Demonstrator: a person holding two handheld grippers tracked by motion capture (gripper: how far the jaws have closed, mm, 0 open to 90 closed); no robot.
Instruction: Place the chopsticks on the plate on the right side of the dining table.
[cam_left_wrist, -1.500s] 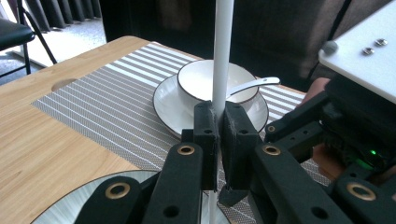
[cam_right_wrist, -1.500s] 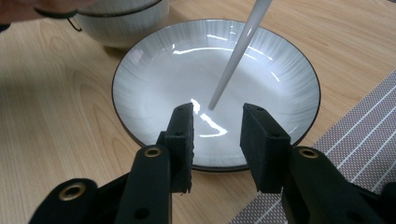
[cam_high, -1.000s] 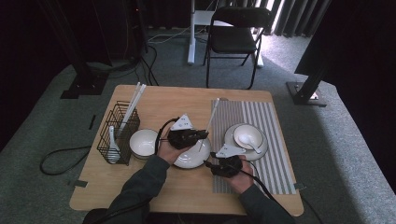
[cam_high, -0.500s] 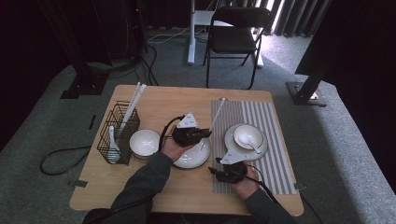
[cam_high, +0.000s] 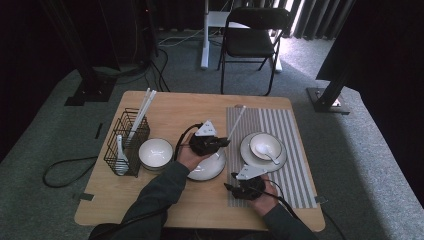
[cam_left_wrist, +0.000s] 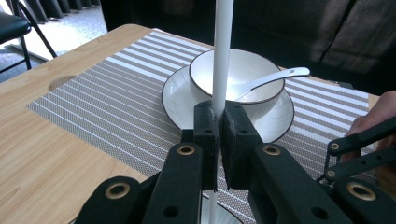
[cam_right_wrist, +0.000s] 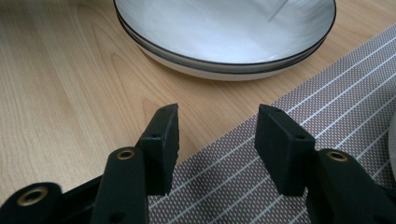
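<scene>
The left hand-held gripper (cam_left_wrist: 218, 122) clamps a white chopstick (cam_left_wrist: 222, 56) above the striped placemat (cam_left_wrist: 107, 112); it should lower it flat beside the dish (cam_left_wrist: 275, 116). The right hand-held gripper (cam_right_wrist: 215, 133), jaws just opened, holds nothing.

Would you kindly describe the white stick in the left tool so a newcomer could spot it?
On the wooden table, find the striped mat. At its left edge, the white stick slants upward, clamped in the left tool, unlike those standing in the wire basket.
</scene>
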